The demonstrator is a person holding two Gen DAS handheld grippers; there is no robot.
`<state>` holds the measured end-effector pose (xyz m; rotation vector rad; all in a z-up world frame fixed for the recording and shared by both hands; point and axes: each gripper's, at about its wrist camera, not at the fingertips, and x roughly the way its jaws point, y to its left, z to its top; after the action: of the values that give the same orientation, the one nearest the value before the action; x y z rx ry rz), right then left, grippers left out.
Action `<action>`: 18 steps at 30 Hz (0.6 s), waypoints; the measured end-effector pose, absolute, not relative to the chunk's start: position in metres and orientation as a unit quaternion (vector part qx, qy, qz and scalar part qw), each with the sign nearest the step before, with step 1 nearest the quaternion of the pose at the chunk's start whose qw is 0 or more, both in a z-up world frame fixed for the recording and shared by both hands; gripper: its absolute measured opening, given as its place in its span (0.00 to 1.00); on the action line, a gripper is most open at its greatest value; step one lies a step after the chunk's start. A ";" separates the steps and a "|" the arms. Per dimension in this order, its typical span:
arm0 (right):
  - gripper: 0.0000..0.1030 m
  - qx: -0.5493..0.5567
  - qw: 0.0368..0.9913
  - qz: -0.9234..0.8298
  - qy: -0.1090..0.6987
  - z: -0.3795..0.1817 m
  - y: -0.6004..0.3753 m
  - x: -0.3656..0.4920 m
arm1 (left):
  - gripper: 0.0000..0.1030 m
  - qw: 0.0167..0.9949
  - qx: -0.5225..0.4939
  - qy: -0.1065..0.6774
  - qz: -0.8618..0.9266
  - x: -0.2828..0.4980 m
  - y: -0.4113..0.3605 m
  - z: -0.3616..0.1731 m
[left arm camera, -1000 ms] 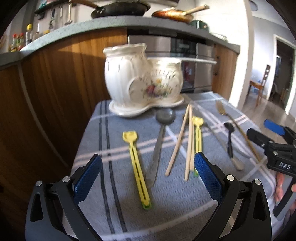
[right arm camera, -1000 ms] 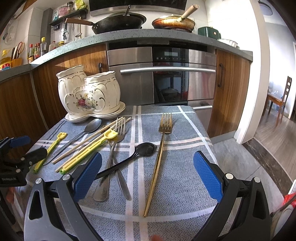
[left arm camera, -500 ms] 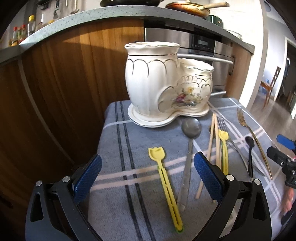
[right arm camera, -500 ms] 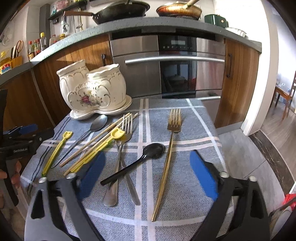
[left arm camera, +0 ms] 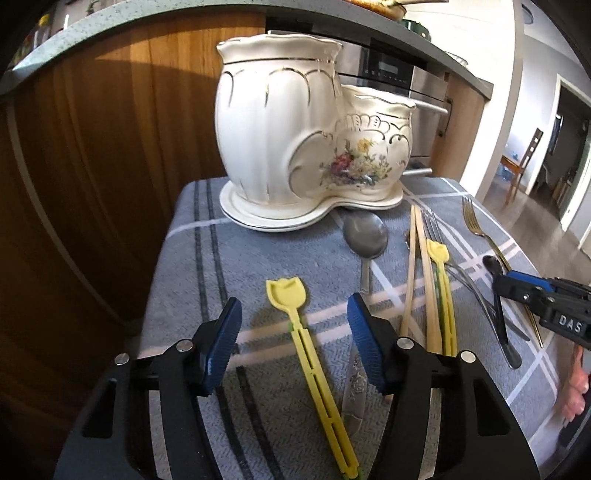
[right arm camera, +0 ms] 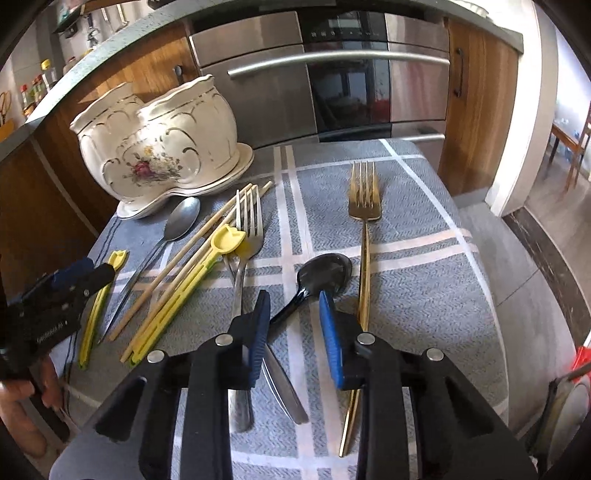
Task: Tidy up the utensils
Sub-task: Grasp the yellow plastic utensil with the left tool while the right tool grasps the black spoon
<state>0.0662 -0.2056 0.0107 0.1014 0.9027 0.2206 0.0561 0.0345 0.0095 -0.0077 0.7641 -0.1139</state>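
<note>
Both pick-ups are just starting, I judge. The left gripper (left arm camera: pixel 293 343) straddles the yellow tulip stick (left arm camera: pixel 308 363), jaws released and part open, touching nothing. The right gripper (right arm camera: pixel 293 336) brackets the black spoon (right arm camera: pixel 314 282) handle (gap narrower, not clenched). Next: close, lift, carry to the ceramic holder (right arm camera: pixel 159 155) on the bench.

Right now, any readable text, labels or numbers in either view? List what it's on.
"DAS": white letters on the right hand-held gripper body, cut off at the frame edge in the left wrist view.
White lettering on the left hand-held gripper body: too blurred to read.
Oven display: symbols too small to read.
</note>
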 end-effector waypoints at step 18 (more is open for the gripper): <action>0.06 0.064 0.897 0.097 0.426 0.014 -0.203 0.074 | 0.10 0.915 -0.005 0.396 -0.083 0.068 0.044 0.000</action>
<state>0.0739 -0.2031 0.0137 0.1318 0.8835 0.2000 0.0677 0.0445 0.0001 -0.0105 0.8145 -0.1708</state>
